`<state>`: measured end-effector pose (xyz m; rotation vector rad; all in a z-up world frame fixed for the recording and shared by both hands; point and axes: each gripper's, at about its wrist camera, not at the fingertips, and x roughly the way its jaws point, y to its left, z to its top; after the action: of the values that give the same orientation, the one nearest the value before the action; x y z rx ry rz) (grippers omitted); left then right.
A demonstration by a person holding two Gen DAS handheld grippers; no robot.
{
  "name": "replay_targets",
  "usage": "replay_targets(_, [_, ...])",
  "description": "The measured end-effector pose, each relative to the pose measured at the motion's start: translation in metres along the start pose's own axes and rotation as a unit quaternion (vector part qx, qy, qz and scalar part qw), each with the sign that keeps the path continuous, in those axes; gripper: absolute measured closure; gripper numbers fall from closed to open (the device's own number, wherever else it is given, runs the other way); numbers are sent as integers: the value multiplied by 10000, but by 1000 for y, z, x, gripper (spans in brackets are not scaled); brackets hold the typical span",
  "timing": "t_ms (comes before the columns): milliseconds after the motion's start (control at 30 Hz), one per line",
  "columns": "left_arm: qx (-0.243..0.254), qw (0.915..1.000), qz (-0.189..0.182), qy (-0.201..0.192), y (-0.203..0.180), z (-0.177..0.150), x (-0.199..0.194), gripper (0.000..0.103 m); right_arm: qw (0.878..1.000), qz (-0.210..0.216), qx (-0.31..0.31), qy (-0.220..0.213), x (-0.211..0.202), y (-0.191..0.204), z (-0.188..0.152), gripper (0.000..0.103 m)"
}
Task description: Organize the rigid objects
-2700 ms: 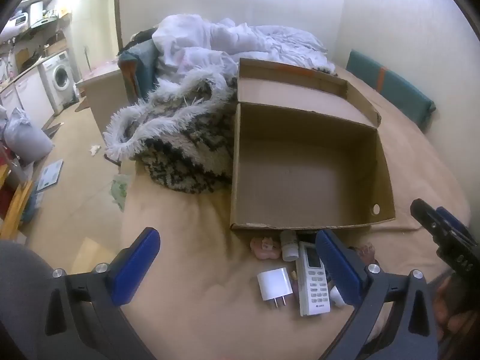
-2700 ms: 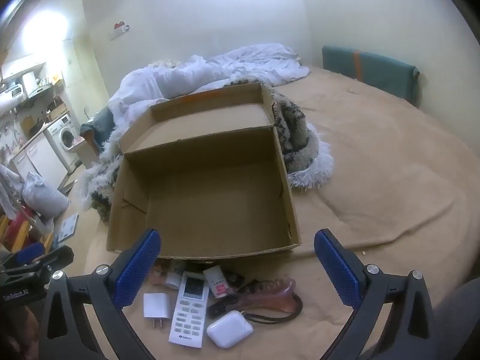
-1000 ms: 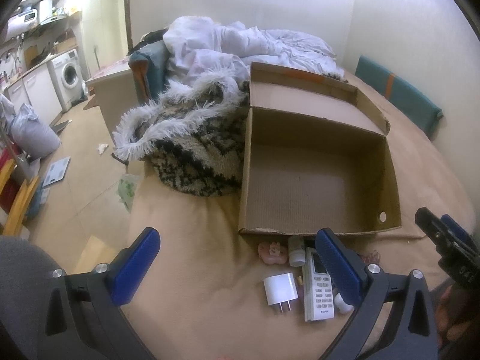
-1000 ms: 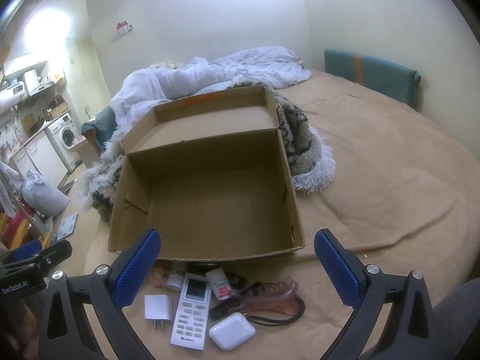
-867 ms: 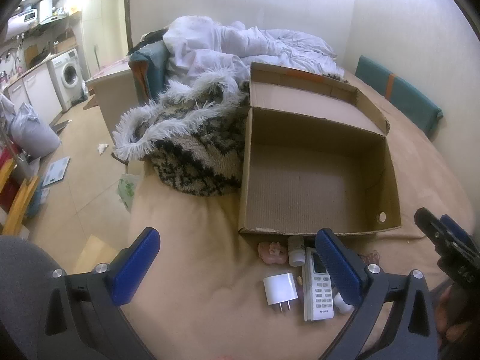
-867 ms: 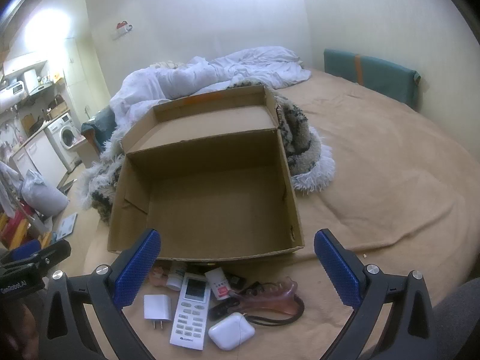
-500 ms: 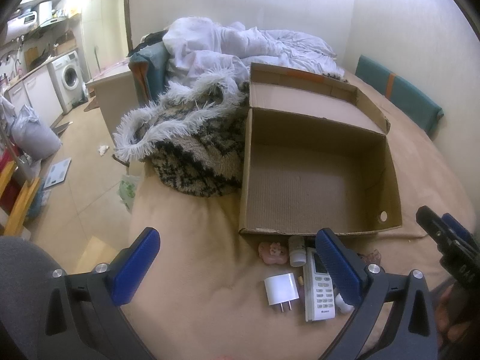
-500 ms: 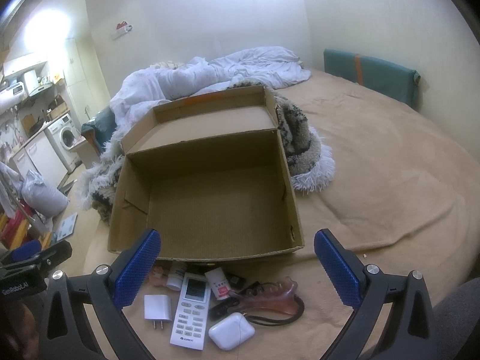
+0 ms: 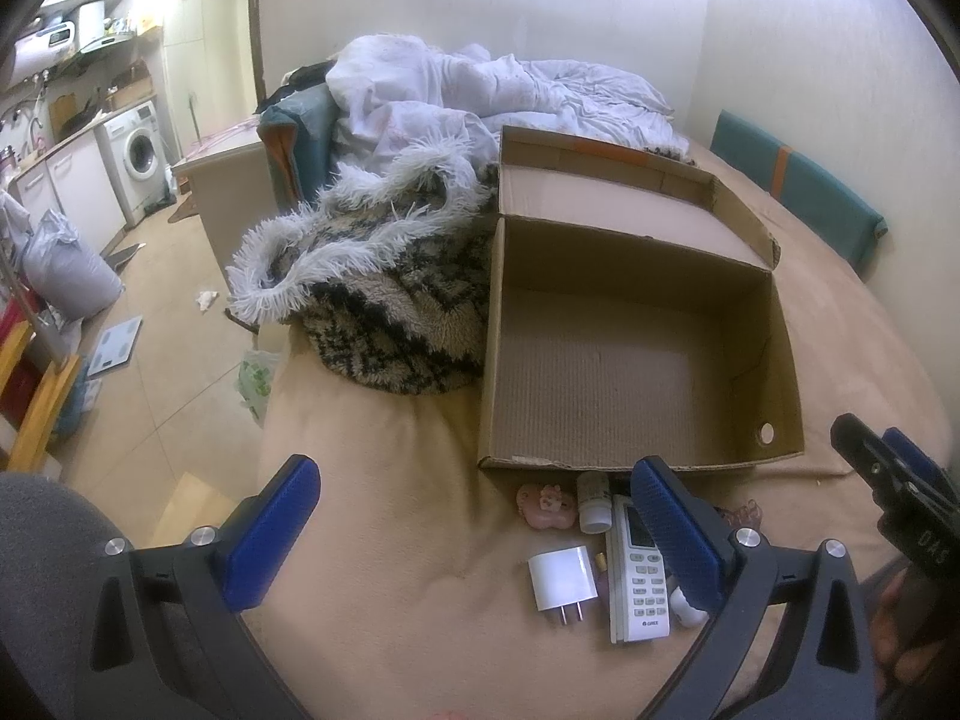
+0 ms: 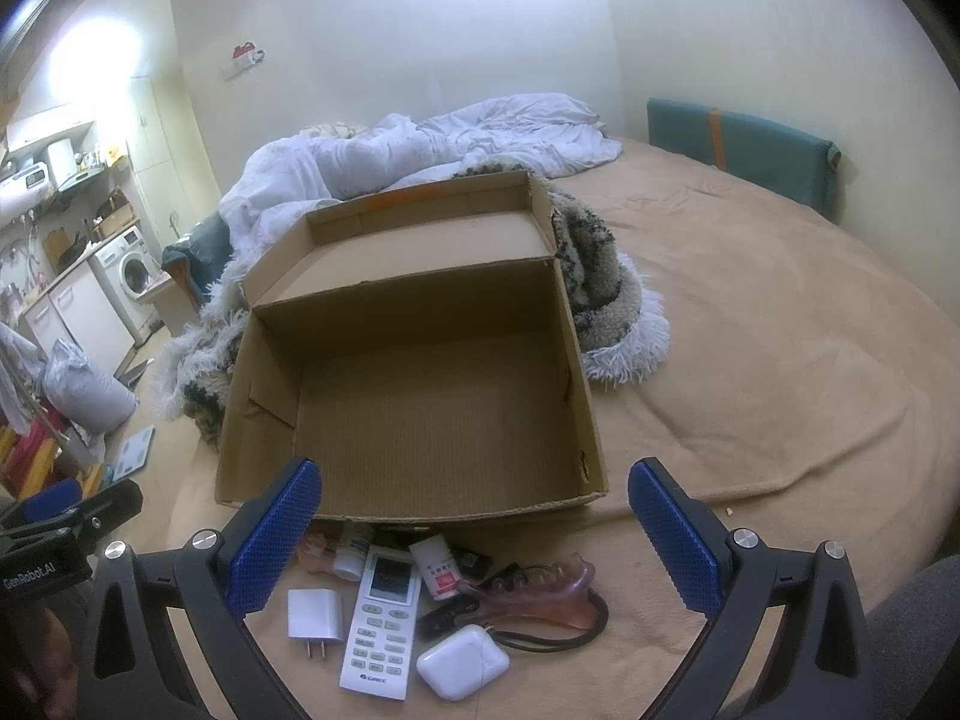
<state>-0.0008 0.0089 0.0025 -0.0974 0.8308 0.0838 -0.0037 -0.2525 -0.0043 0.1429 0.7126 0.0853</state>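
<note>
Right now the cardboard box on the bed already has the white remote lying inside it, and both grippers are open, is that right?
Not quite. The cardboard box holds nothing; the white remote lies on the bed in front of it, beside the white charger plug. The right wrist view shows this plainly. The left gripper and right gripper are indeed both open.

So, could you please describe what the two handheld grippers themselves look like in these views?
Both match: the left gripper and right gripper each have a black frame with triangular cut-outs, silver round bolts, and two fingers faced with textured blue pads. Seen from the right wrist view, the left gripper's body bears white "GenRobot.AI" lettering. No cables are visible.
</note>
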Motion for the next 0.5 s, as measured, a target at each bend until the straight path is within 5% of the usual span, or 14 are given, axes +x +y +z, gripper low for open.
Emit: replay_targets(500, [-3, 9999, 45, 153, 2, -3, 5, 0, 9999, 26, 59, 78, 2, -1, 0, 0])
